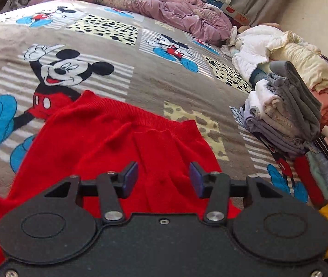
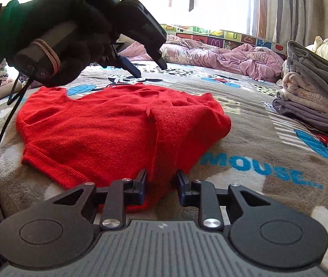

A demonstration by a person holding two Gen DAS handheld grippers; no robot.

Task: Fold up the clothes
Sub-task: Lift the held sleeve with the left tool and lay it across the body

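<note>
A red knit sweater [image 2: 108, 124] lies partly folded on the Mickey Mouse blanket [image 2: 256, 120]. It also shows in the left wrist view [image 1: 108, 138]. My right gripper [image 2: 161, 182] is open at the sweater's near edge, one finger on each side of a raised fold, not closed on it. My left gripper [image 1: 164, 175] is open just above the sweater's body, empty. In the right wrist view the left gripper [image 2: 151, 69] is held in a black-gloved hand above the sweater's far side, fingers apart.
A stack of folded grey and white clothes [image 1: 286, 110] stands on the bed at the right, also in the right wrist view [image 2: 313, 87]. A crumpled purple quilt [image 1: 164, 9] lies at the far side. More clothes [image 1: 325, 166] are piled at the right edge.
</note>
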